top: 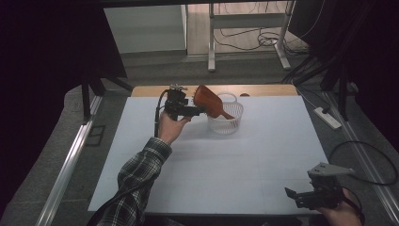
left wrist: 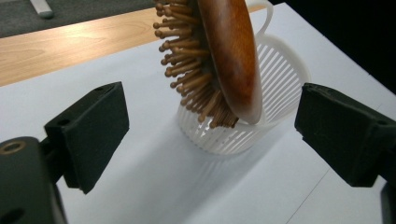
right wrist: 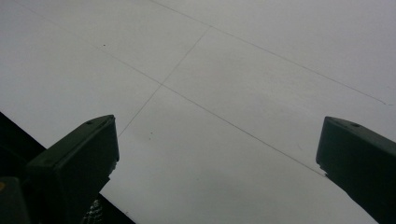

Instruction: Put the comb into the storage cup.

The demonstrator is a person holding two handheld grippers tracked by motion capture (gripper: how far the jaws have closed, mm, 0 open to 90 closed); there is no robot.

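Note:
A wooden hairbrush (top: 207,100) stands tilted in a small white slotted basket (top: 227,121) at the far middle of the white table sheet (top: 226,165). Its handle is down inside and its oval head leans out over the rim. My left gripper (top: 198,111) is held just left of the head. In the left gripper view the hairbrush (left wrist: 233,60) and basket (left wrist: 283,79) lie just beyond my left gripper (left wrist: 212,133), whose jaws stand wide apart and touch nothing. My right gripper (top: 297,196) rests open near the table's front right corner; the right gripper view shows my right gripper (right wrist: 217,158) over bare white sheet.
A strip of wooden tabletop (top: 254,89) shows beyond the white sheet. A white power strip (top: 327,117) and cables lie on the floor to the right. A metal rail (top: 66,165) runs along the left side, and white frame legs (top: 211,47) stand beyond the table.

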